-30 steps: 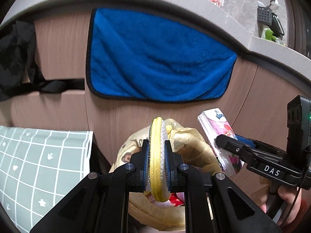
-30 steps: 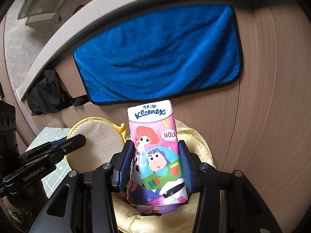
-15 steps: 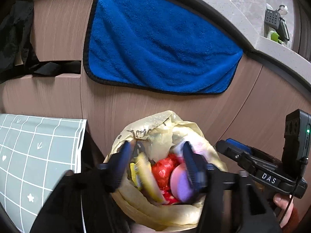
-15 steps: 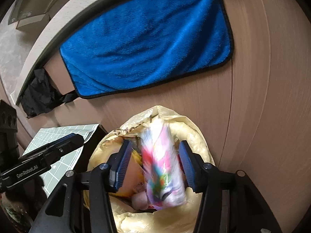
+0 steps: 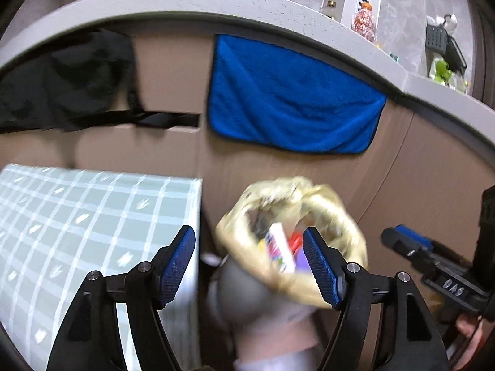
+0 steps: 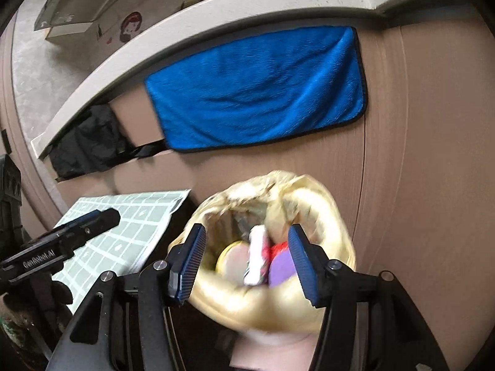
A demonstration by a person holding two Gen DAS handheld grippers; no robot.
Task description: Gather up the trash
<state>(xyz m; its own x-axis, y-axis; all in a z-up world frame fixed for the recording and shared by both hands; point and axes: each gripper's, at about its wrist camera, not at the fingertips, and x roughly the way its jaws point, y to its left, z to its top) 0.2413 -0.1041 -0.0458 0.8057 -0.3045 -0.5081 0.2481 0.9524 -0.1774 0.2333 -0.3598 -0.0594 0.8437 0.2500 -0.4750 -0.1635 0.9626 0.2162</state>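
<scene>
A bin lined with a yellow bag [image 5: 334, 213] [image 6: 312, 204] stands against the brown cabinet front. Inside it lie the pink tissue pack [image 5: 280, 249] [image 6: 256, 256], a round yellow-rimmed sponge [image 6: 230, 258], and red and purple pieces. My left gripper [image 5: 249, 266] hangs above and left of the bin mouth, jaws still opening, nothing between the pads. My right gripper [image 6: 247, 262] sits over the bin, jaws also opening and empty. Each gripper shows at the edge of the other's view: the right gripper [image 5: 433, 266] and the left gripper [image 6: 62, 244].
A blue towel [image 5: 290, 102] [image 6: 256, 92] hangs on the cabinet under a grey counter edge [image 5: 216, 3]. A black cloth [image 5: 68, 83] hangs to its left. A table with a green checked cloth [image 5: 86, 228] [image 6: 123, 235] stands left of the bin.
The left gripper let go of the yellow sponge and the right let go of the tissue pack; both dropped into the bin. Both grippers then pulled back from the cabinet, the left one swinging leftward.
</scene>
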